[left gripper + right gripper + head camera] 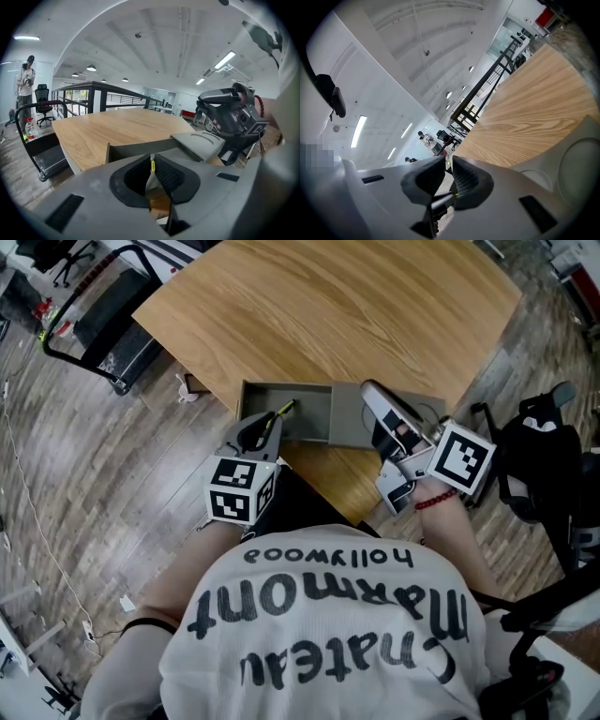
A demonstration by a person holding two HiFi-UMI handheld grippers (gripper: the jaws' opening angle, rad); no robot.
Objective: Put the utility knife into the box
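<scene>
A grey box [281, 387] stands open at the wooden table's [337, 306] near edge, its lid [349, 427] laid flat to the right. My left gripper [266, 422] hangs over the box's left front corner, shut on the utility knife [281, 412], whose yellow and black tip points into the box. In the left gripper view only a yellow sliver of the knife [152, 165] shows between the pads, with the box wall [136, 149] just beyond. My right gripper [372, 395] rests above the lid [201, 140]. Its jaws [448, 171] stand nearly together with nothing between them.
A black cart [103, 315] stands on the floor left of the table. A black bag and chair parts [539, 456] sit close to my right gripper. The box sits at the table's front edge. A person [26, 79] stands far off.
</scene>
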